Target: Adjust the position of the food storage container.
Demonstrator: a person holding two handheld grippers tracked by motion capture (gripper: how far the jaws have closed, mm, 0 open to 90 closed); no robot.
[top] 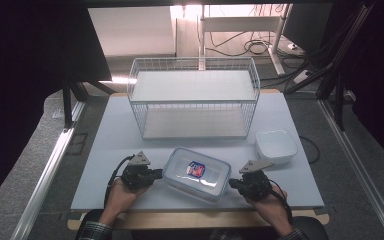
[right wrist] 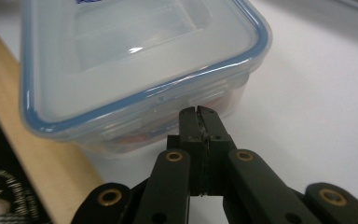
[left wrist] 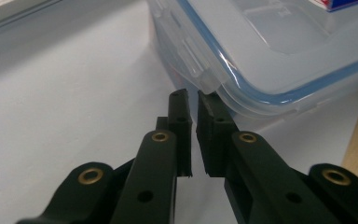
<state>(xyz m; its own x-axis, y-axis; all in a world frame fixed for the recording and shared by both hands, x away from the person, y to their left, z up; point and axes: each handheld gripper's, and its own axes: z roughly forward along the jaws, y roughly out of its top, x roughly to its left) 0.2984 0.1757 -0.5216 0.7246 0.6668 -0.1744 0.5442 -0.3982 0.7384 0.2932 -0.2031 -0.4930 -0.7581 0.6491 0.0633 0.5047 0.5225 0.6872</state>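
Box: clear plastic rectangular food box [top: 197, 174] with blue-sealed snap lid, lid on, lying skewed near the front edge of the desk, roughly midway along it; red-and-blue label [top: 196, 169] showing on the lid; something reddish seen dimly through the wall in the right gripper view, not identifiable.
Surface: white rectangular desk top [top: 105, 150] on a pale wooden base, wood strip [top: 190, 220] exposed along the front edge.
Room: grey carpeted floor around the desk; dark curtains at both sides; metal rails slanting along left and right; tangled cables on the floor behind, beside a white table frame.
Basket: white wire basket [top: 194, 97] standing at the rear centre of the desk, with a white flat bottom, nothing inside.
Bowl: white square bowl [top: 276, 145] near the right edge, behind and right of the box, apart from it; contents not visible.
Left gripper: black two-jaw left gripper [top: 156, 174] at the box's left end; jaws drawn almost together, a thin slit between the pads, nothing clamped; tips just at the side latch tab [left wrist: 200, 70], right tip looking to touch it.
Right gripper: black two-jaw right gripper [top: 233, 183] at the box's right end; jaws pressed fully together, holding nothing; tips against or just short of the box wall below the lid rim, contact not certain.
Hands: one on each gripper, forearms in plaid sleeves coming over the front edge.
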